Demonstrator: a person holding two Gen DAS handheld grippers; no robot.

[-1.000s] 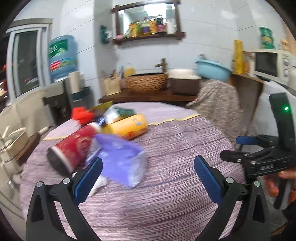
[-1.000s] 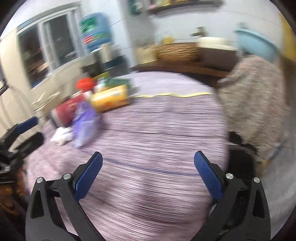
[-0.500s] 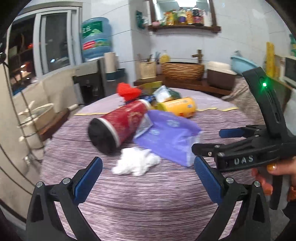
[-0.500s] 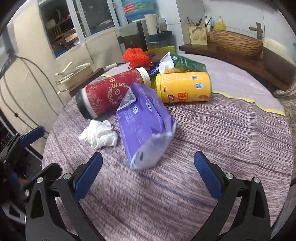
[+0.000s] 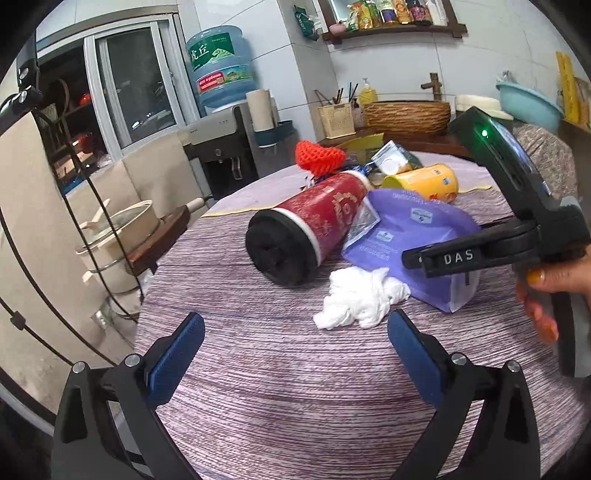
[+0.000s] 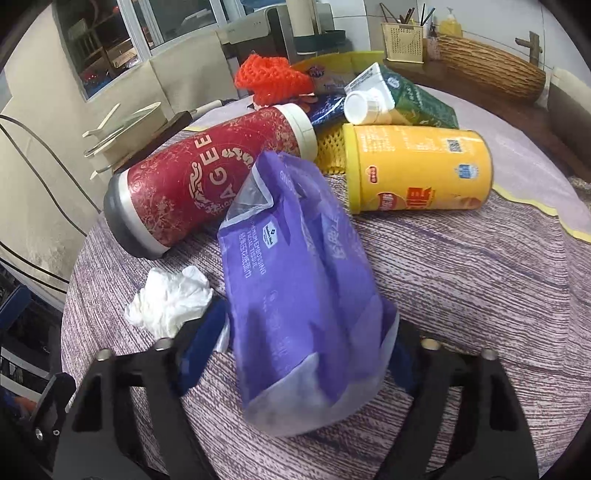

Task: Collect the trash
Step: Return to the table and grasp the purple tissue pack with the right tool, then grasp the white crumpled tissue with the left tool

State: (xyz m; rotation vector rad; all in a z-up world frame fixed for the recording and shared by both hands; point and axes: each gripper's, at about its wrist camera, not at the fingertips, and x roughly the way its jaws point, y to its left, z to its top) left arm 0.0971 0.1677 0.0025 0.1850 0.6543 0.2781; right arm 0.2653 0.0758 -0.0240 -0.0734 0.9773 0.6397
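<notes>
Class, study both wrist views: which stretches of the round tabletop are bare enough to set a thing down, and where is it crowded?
Free: the near cloth between the left gripper and the crumpled tissue; also the stretch right of the purple tissue pack, below the yellow can. Crowded: the far side, where red canister, can, green carton and orange net pile together.

A home kitchen with a dining corner is shown. White-tiled walls [image 5: 369,70] are seen behind a round table under a purple striped cloth [image 5: 295,369]. A blue water-dispenser bottle [image 5: 218,62] is set on its white machine past the table's far edge, beside a wooden counter [image 5: 424,142] with a woven basket basin [image 5: 406,114], a chopstick holder [image 5: 336,118] and a wall shelf of jars [image 5: 391,18]. A cream lidded pot [image 5: 118,225] is racked at the left.
</notes>
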